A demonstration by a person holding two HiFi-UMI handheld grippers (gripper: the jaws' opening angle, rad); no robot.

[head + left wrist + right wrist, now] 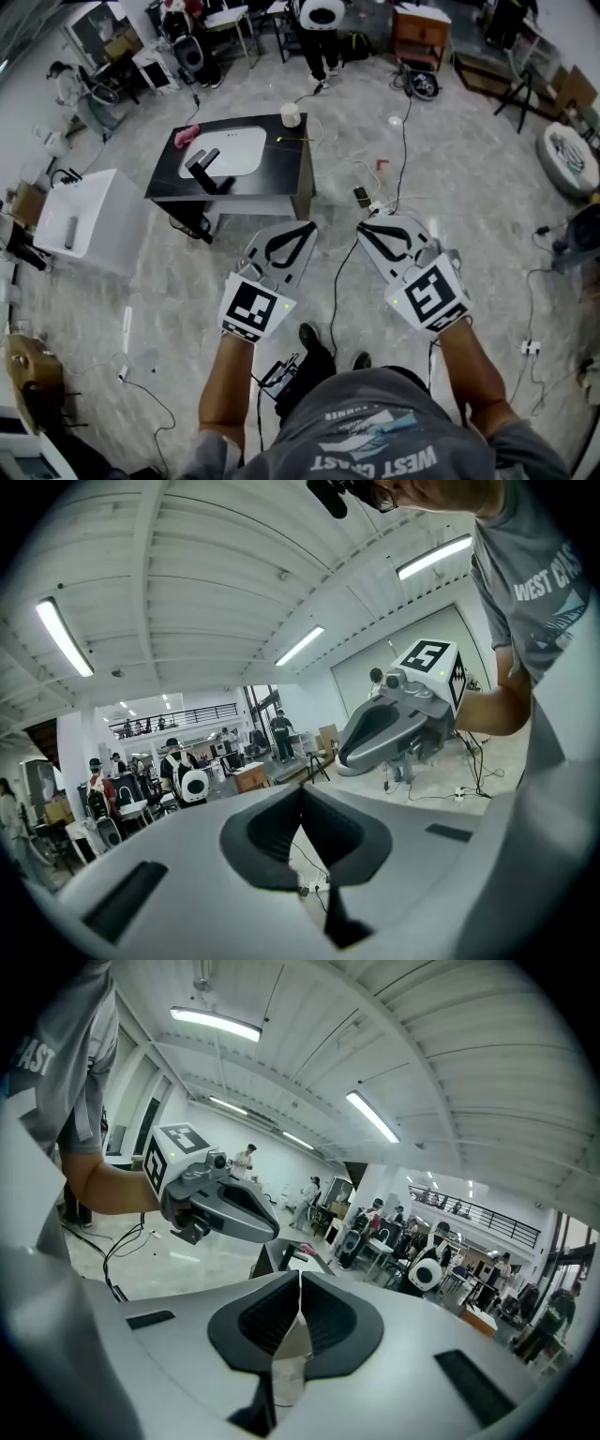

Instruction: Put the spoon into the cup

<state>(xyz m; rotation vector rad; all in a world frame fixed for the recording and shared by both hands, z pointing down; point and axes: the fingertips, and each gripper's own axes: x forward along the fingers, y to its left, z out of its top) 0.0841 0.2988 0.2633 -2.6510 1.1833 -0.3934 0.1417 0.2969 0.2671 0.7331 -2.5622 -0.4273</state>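
Black table (281,178) on the marble floor holds the white cup (291,114) at its far corner, with the thin spoon (295,140) just beside it. The left gripper (308,228) and right gripper (363,229) are both clenched empty, well short of the table.

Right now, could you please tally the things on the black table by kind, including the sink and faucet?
Cup: 1
Spoon: 1
Pink cloth: 1
Sink: 1
Faucet: 1
Total: 5
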